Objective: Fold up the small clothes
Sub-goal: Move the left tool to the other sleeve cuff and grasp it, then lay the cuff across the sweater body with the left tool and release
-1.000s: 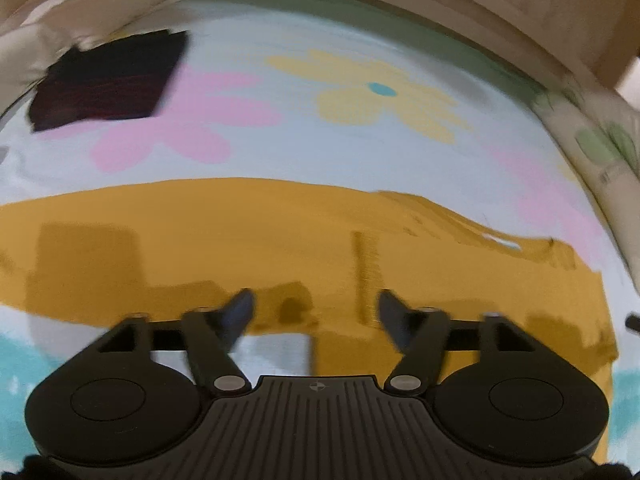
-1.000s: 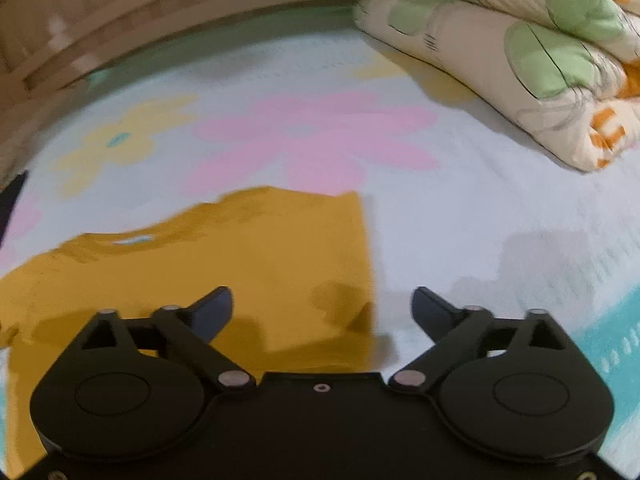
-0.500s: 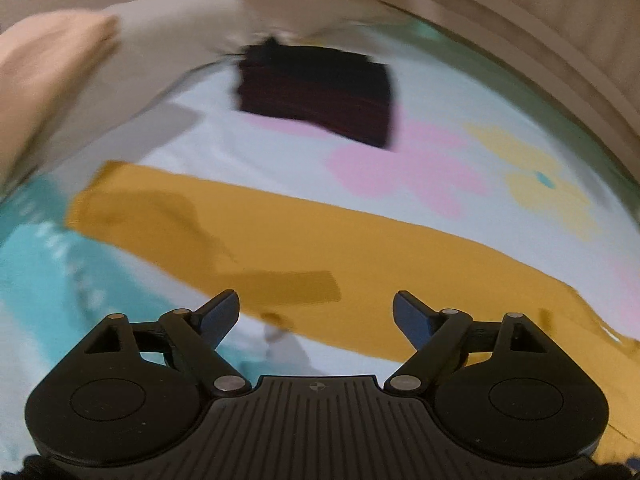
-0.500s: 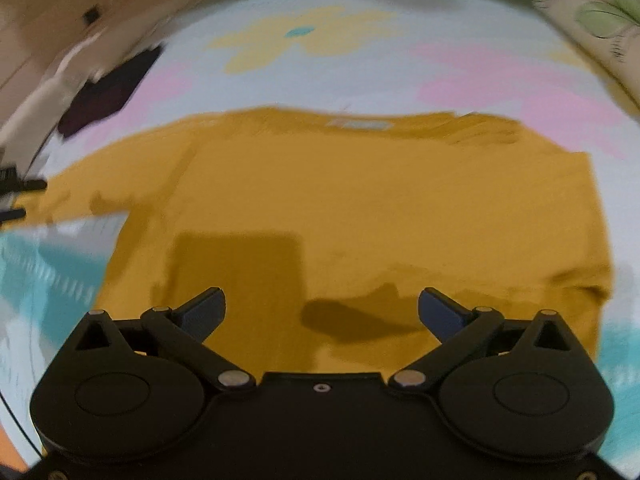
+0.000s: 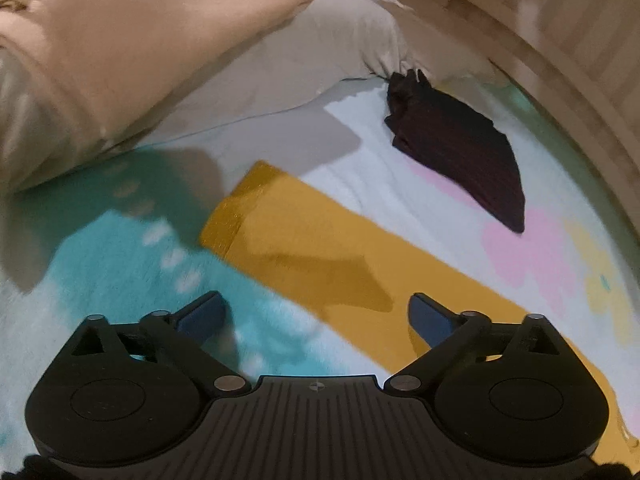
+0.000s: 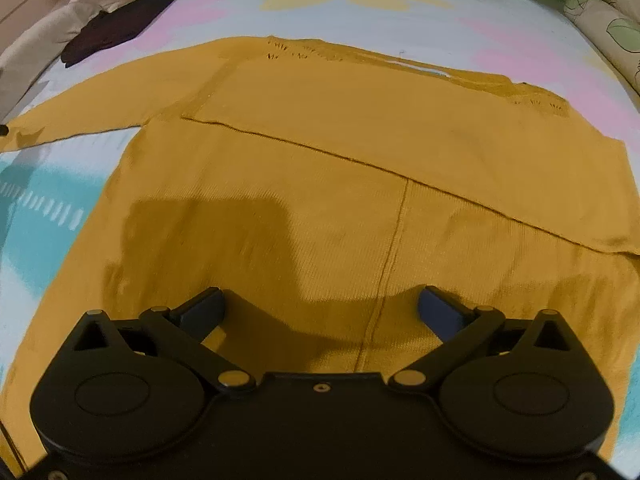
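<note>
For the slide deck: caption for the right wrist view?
Open right claw above a flat mustard-yellow knit sweater on a floral bedsheet.

One mustard sweater point(image 6: 320, 184), one dark folded garment point(image 5: 460, 152), seemingly two pillows point(image 5: 140, 40).

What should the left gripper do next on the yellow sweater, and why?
Probably bring the left gripper down onto the cuff end of the outstretched sleeve and pinch it. The yellow sweater has one sleeve already folded across its body; this one lies flat and unfolded on the bedsheet. The jaws have just been opening, with nothing between them.
</note>
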